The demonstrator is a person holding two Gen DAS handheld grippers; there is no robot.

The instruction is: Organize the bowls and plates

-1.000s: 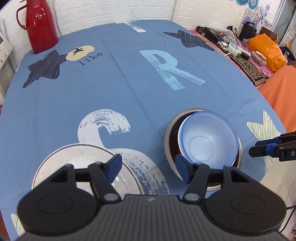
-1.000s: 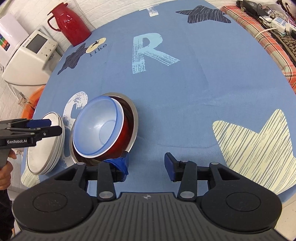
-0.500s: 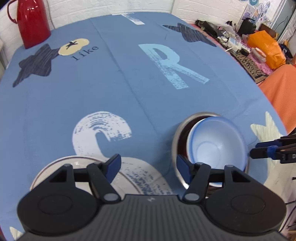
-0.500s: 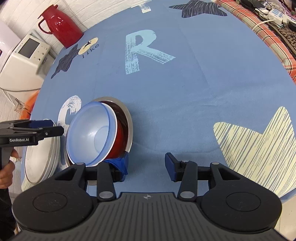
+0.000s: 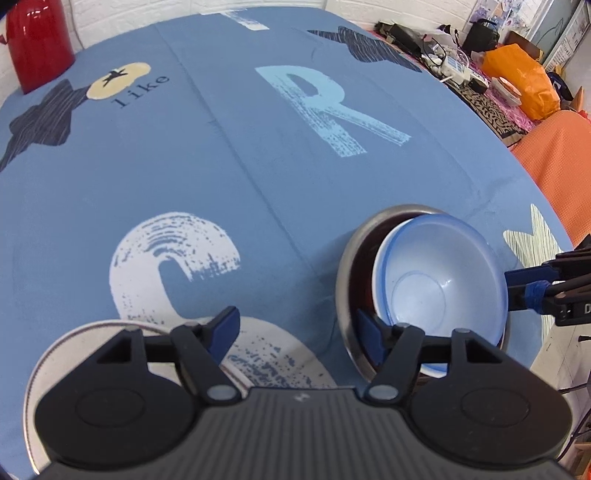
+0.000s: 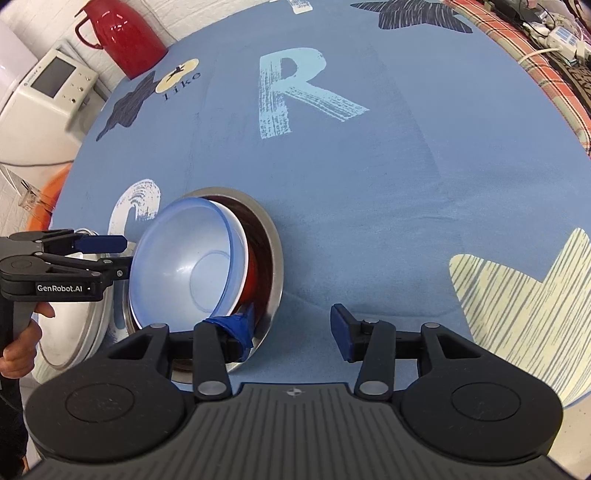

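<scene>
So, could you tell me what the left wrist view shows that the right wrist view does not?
Only the left wrist view shows the orange bag and the clutter beside it.

Only the right wrist view shows the white appliance, a hand holding the left gripper, and the red bowl.

Both show the blue bowl tilted in the steel bowl, the white plate and the red jug.

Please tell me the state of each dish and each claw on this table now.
Blue bowl: tilted, nested in the red bowl.
Red bowl: inside the steel bowl.
Steel bowl: upright on the tablecloth.
White plates: stacked flat.
Left claw: open, empty.
Right claw: open, empty.
</scene>
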